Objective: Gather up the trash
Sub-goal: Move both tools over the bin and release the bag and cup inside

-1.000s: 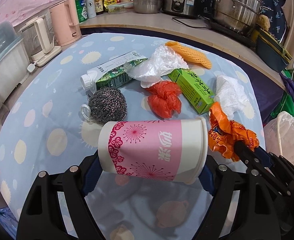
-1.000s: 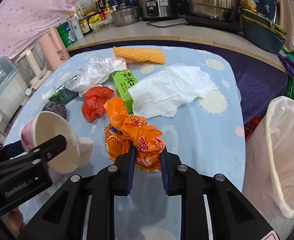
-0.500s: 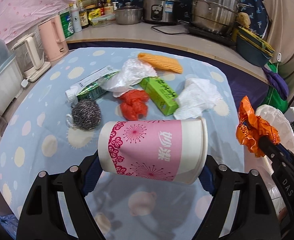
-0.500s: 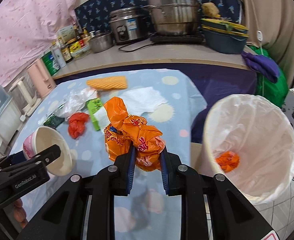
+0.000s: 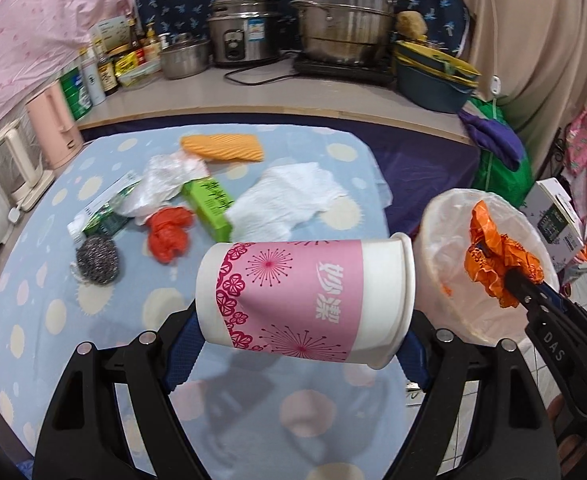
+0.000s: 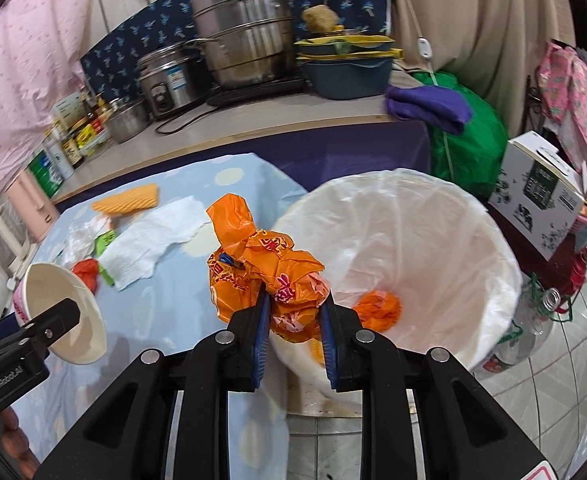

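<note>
The right gripper, jaws pinching the crumpled orange plastic wrapper, has swung off the bench to the white-lined trash bin's rim. The left gripper, jaws clamping the pink-and-white paper cup, is following, so both drops look close.

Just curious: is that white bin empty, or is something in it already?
Not empty. One crumpled orange piece lies at the bottom of the bin.

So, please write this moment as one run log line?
left gripper: shut on paper cup | right gripper: shut on orange wrapper | lined bin: beside table, holds orange scrap
</note>
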`<control>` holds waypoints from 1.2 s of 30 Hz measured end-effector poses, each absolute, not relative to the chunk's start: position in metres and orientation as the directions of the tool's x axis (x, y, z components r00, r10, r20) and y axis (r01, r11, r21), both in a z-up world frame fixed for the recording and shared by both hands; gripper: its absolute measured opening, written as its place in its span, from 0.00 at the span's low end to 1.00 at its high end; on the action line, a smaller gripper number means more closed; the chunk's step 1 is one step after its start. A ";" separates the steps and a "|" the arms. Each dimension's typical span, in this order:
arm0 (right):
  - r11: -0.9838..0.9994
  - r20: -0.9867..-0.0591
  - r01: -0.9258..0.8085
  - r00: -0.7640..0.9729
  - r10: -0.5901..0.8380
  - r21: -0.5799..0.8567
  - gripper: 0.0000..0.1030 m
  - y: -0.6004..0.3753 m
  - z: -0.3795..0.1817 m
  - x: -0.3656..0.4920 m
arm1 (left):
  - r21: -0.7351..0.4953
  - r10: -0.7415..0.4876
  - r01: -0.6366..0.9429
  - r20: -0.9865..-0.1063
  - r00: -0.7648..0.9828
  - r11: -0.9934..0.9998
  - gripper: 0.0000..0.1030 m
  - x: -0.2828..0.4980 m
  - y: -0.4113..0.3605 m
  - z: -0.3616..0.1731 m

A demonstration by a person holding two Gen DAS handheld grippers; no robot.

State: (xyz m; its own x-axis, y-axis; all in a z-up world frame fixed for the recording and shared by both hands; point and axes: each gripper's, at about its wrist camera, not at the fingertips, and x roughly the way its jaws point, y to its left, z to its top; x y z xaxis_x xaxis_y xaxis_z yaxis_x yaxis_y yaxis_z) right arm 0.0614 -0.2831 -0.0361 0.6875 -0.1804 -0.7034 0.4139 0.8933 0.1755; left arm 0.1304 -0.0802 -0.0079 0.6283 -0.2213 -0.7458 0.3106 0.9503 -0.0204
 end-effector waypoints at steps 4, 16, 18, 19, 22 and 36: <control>0.877 -0.706 0.451 0.675 -0.213 0.167 0.21 -0.300 -0.038 0.054 | -0.017 -0.248 0.351 -0.739 0.626 0.936 0.75 0.123 -0.102 -0.004; 0.838 -0.713 0.518 0.652 -0.259 0.170 0.21 -0.334 -0.047 0.039 | 0.008 -0.284 0.427 -0.735 0.616 0.904 0.75 0.112 -0.154 -0.004; 0.833 -0.714 0.526 0.648 -0.264 0.169 0.21 -0.339 -0.048 0.038 | 0.015 -0.286 0.436 -0.734 0.616 0.900 0.75 0.112 -0.161 -0.004; 0.832 -0.714 0.529 0.647 -0.267 0.169 0.21 -0.341 -0.048 0.037 | 0.016 -0.289 0.441 -0.734 0.614 0.897 0.75 0.112 -0.164 -0.004; 0.826 -0.717 0.540 0.640 -0.277 0.163 0.21 -0.349 -0.049 0.037 | 0.022 -0.295 0.456 -0.734 0.611 0.890 0.75 0.112 -0.174 -0.005; 0.808 -0.738 0.570 0.608 -0.293 0.149 0.22 -0.373 -0.059 0.047 | 0.032 -0.315 0.498 -0.738 0.596 0.866 0.75 0.123 -0.217 -0.011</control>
State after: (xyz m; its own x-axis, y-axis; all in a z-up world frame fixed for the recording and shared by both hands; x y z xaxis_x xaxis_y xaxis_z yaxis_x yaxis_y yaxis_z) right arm 0.0466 -0.3732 -0.0592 0.6083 -0.2928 -0.7378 0.5701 0.8079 0.1494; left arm 0.1225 -0.2174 -0.0108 0.5962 -0.3153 -0.7384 0.4982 0.8665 0.0322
